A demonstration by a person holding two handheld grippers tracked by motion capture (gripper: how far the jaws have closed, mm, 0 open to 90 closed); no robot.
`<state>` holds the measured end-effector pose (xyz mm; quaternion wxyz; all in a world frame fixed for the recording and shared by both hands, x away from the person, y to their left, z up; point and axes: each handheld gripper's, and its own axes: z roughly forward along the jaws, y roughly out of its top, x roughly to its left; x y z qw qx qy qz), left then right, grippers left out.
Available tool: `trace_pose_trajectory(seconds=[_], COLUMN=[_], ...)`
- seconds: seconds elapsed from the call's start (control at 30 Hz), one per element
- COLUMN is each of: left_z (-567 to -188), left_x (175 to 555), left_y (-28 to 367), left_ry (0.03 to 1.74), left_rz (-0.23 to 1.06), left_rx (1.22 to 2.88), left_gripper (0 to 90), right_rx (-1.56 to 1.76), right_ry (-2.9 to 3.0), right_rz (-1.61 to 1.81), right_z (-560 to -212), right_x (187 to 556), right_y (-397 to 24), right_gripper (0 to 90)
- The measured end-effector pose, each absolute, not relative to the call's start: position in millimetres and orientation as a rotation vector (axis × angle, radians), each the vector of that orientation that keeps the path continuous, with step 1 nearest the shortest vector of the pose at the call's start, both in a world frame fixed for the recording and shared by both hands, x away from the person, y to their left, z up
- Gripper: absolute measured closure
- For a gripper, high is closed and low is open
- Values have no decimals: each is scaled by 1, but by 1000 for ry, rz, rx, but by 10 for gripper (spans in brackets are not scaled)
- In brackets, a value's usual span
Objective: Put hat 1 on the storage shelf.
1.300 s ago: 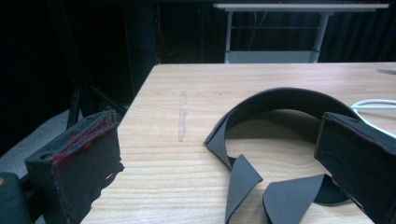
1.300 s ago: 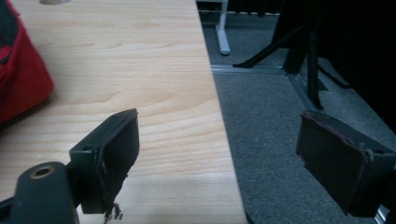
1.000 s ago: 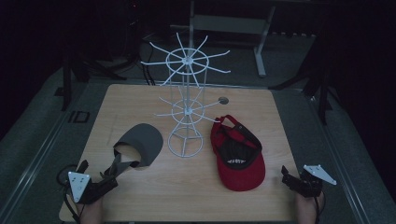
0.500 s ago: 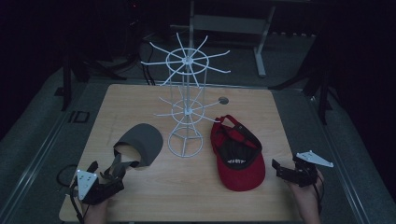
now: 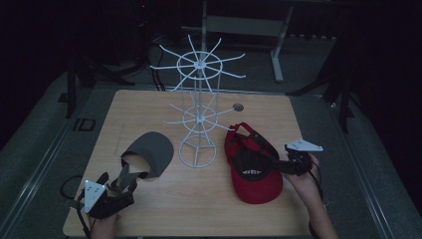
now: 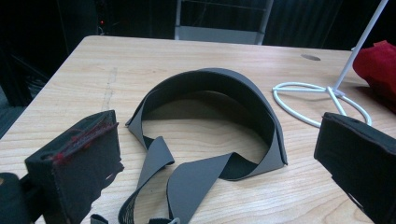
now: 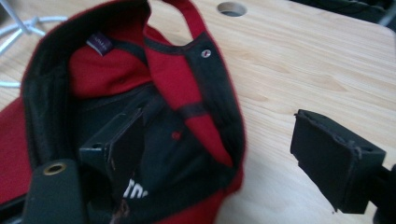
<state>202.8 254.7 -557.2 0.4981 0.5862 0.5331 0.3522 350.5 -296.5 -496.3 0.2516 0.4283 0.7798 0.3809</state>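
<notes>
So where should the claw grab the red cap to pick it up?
Best bet is the red cap's rim. It lies upside down, hollow side up, so the right gripper can probably come from the right, one jaw inside, one outside, and pinch that standing edge.

visor (image 5: 149, 154) left of rack (image 5: 198, 119) | cap (image 5: 253, 164) right of rack | all on table (image 5: 278, 114)

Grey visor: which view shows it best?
Left gripper view: the grey visor sits close, brim arc and loose straps sharp. High view shows it small and dim beside the white rack.
</notes>
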Motion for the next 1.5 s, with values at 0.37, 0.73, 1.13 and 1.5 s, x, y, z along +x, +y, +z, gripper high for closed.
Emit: trace_pose_trajectory(seconds=[0.37, 0.73, 1.13, 1.5], left_z=[-557, -558, -558, -558], left_x=[202, 203, 203, 203], left_y=[255, 256, 256, 256], left_ry=[1278, 1288, 1298, 1301], left_rz=[843, 842, 837, 838], left_rx=[1422, 1427, 1422, 1424], left_gripper=[8, 8, 8, 8], right_rx=[1097, 1044, 1108, 1181], right_ry=[2255, 2299, 2267, 2158], right_rz=[832, 760, 781, 964], right_z=[-529, -546, -538, -501], right_x=[388, 402, 397, 378], right_y=[-271, -261, -267, -274], right_gripper=[210, 493, 867, 870])
